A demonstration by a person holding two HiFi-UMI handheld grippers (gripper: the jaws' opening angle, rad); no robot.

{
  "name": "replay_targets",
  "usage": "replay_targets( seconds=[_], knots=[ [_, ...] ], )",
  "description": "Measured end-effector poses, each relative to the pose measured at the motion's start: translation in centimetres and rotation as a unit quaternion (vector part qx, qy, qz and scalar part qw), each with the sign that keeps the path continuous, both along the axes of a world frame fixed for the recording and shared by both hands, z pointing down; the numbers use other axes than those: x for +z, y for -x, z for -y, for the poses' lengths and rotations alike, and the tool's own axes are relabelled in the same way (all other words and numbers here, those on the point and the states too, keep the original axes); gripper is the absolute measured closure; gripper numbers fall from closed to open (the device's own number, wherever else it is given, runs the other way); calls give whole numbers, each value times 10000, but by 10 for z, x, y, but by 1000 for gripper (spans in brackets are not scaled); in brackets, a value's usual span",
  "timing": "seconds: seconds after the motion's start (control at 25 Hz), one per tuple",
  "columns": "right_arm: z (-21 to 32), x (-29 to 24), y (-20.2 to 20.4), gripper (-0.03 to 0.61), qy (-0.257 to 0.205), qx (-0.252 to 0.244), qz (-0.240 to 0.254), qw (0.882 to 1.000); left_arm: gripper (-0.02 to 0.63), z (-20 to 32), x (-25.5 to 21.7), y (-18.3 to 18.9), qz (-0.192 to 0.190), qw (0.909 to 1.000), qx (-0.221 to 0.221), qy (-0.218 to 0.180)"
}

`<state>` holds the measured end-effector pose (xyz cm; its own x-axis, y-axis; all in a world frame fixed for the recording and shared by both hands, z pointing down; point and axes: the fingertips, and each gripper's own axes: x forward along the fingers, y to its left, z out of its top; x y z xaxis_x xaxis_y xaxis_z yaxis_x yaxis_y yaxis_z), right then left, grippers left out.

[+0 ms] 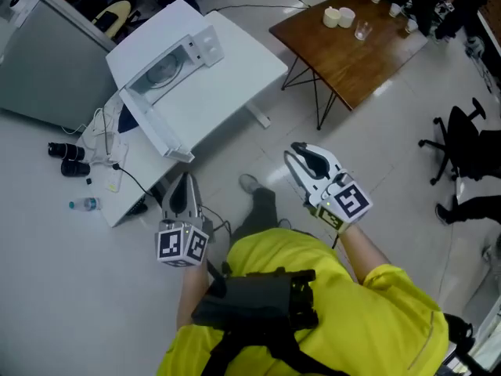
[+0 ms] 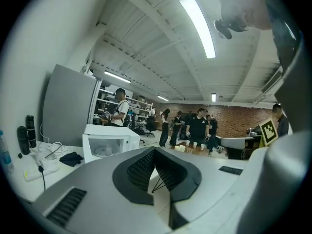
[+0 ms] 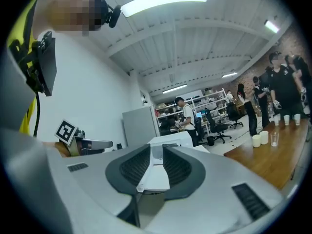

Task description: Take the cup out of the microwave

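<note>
The white microwave stands on a white table at the upper left, some way ahead of me. Its door looks closed. In the left gripper view the microwave shows a turntable behind its window; I cannot make out a cup inside. My left gripper hangs over the floor short of the table, its jaws shut and empty, tips meeting. My right gripper is held level to the right of it, with a narrow gap between its pads and nothing in it.
A brown wooden table with white cups and a glass stands at the upper right. A black office chair is at the right. A grey cabinet, dark bottles and cables lie left of the white table. People stand in the background.
</note>
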<state>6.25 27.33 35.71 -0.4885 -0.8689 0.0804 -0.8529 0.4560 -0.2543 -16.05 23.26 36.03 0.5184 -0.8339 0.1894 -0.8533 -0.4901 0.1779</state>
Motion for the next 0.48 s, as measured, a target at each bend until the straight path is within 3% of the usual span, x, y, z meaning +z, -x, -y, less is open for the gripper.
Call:
replay_targets(
  seconds=[0.28,0.48],
  knots=[
    [148,-7,40,494,44,-724,-201,9972,614,117,0,14,-159,9984,-510,-210],
    [241,-15,72,494,-130,-1091,-418,9931,614,177,17,29,6,9980,-639,-11]
  ],
)
